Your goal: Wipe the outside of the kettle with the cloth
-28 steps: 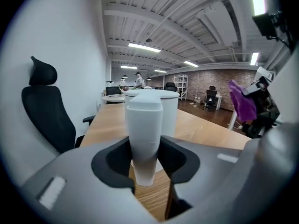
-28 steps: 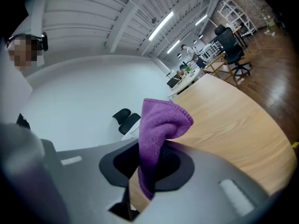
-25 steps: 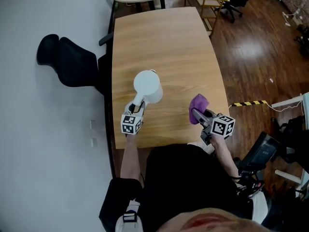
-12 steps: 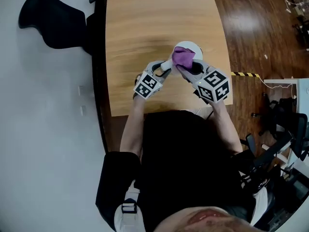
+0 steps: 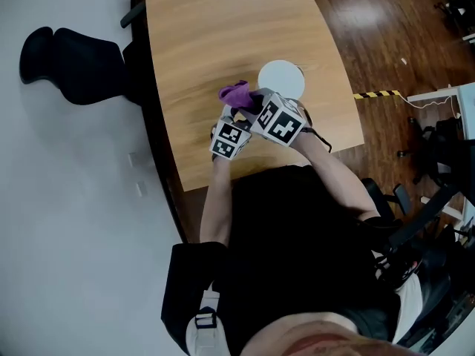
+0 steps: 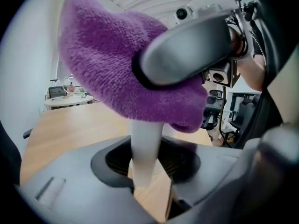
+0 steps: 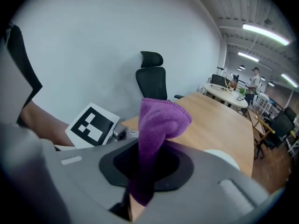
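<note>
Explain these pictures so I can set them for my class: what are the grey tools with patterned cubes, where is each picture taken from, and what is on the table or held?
There is no robot: a person holds a two-jaw gripper in each hand, and the patterned cubes are part of those grippers. The head view comes from a camera on the person's head, looking down. The two gripper views come from cameras riding on each gripper, looking along its jaws. On the wooden table stands a white kettle. The left gripper has the kettle's handle between its jaws, which have just opened a little further. The right gripper pinches a purple cloth, held close to that handle. A black office chair stands beside the table.
</note>
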The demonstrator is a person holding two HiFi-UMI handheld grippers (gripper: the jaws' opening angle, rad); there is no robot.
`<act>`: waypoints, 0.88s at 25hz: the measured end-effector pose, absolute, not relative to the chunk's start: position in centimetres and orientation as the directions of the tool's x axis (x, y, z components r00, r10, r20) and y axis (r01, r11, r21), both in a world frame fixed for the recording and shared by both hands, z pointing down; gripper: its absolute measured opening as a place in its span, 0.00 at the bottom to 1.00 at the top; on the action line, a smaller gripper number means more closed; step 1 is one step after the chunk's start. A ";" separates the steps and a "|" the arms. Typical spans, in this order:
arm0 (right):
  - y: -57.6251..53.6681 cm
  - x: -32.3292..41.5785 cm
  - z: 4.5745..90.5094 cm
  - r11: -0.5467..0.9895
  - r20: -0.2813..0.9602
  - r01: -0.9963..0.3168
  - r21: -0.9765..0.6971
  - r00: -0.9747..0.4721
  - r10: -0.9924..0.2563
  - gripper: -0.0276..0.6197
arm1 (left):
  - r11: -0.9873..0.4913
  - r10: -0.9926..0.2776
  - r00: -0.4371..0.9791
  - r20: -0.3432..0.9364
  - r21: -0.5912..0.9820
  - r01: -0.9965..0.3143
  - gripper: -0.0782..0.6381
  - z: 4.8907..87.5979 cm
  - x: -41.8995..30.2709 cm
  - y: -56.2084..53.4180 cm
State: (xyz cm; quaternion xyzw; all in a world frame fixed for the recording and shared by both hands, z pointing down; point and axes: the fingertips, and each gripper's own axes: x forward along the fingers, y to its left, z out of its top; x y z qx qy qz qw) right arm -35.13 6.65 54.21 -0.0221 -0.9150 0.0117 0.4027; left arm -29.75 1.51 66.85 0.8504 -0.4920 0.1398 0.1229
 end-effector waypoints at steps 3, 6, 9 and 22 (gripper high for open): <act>4.3 -33.8 53.7 0.998 0.731 -0.034 -0.059 -0.682 0.020 0.14 | -0.475 -0.811 0.472 0.346 0.080 -0.876 0.20 66.7 -29.8 1.3; 1.2 -31.8 53.7 0.991 0.727 -0.112 -0.071 -0.686 -0.026 0.14 | -0.463 -0.818 0.464 0.341 0.087 -0.882 0.20 67.0 -30.1 1.4; -1.3 -29.4 53.8 0.979 0.724 -0.182 -0.087 -0.687 -0.063 0.14 | -0.455 -0.821 0.457 0.341 0.091 -0.886 0.20 67.3 -30.2 1.7; -10.9 -21.4 57.5 0.899 0.743 -0.439 -0.015 -0.606 -0.283 0.13 | -0.430 -0.838 0.451 0.306 0.137 -0.892 0.21 68.4 -31.6 2.1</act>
